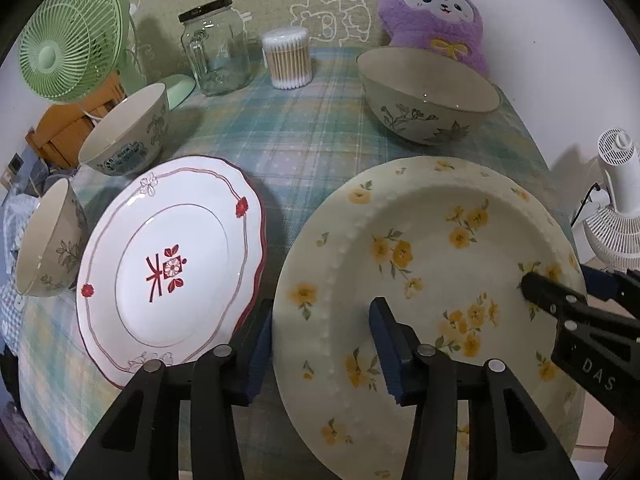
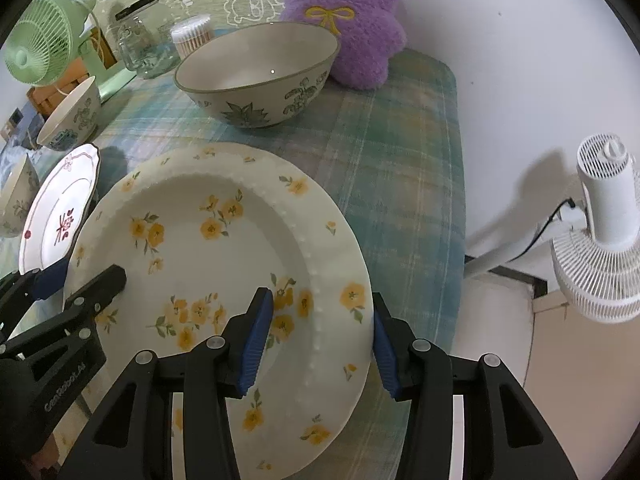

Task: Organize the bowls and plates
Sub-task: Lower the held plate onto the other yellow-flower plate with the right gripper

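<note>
While both grippers straddle the rim of the yellow-flowered plate (image 2: 224, 264), neither is seen to clamp it. The left gripper (image 1: 322, 344) sits at the plate's 8 o'clock edge, jaws spread, one finger outside the rim and one over the well. The right gripper (image 2: 320, 340) brackets the 4 o'clock edge likewise, with gaps visible at both pads. The plate lies on the checked tablecloth (image 2: 400, 152), between the red-patterned plate (image 1: 172, 268) at 9 o'clock and the large bowl (image 2: 256, 76) at 12 o'clock.

Risks, as judged:
- Uneven closing may tilt the plate and let it slip.
- Sideways drift may strike the red-patterned plate.
</note>
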A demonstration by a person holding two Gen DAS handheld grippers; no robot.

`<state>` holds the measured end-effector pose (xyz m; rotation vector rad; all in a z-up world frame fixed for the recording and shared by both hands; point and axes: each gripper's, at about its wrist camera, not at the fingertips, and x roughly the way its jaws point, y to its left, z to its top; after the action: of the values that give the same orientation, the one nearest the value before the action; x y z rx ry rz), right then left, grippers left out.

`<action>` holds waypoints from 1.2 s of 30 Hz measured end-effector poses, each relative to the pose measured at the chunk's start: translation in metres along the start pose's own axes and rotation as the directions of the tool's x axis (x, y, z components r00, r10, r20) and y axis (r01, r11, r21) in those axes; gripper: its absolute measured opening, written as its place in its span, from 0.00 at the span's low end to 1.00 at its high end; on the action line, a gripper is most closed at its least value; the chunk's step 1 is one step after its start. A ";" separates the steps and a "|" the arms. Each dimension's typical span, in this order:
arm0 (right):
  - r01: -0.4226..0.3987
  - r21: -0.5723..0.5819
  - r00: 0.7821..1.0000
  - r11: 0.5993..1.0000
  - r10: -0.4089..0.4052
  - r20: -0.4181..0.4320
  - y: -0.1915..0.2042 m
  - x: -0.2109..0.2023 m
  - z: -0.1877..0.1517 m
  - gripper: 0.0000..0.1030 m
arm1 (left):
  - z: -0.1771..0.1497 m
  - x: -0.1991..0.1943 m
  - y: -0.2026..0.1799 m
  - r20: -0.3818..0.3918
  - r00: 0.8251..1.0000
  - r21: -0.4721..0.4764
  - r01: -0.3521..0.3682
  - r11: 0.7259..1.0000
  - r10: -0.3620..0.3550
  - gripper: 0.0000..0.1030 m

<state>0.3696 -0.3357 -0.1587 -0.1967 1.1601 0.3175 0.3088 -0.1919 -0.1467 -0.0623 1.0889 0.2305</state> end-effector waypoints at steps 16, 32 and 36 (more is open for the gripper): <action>0.019 0.057 0.999 0.998 -0.020 0.025 0.002 -0.035 -0.018 0.48 | -0.006 -0.026 0.004 0.031 0.999 0.040 0.031 0.999 -0.032 0.46; 0.053 0.097 0.994 0.994 -0.061 0.092 0.025 -0.088 -0.032 0.47 | -0.016 -0.073 0.027 0.109 0.992 0.067 0.056 0.996 -0.063 0.46; 0.064 0.108 0.993 0.992 -0.074 0.096 0.035 -0.098 -0.043 0.47 | -0.027 -0.082 0.035 0.113 0.991 0.072 0.067 0.995 -0.075 0.46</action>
<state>0.2845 -0.3307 -0.0848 -0.1276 1.0651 0.2027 0.2413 -0.1748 -0.0851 -0.0268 0.9765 0.1312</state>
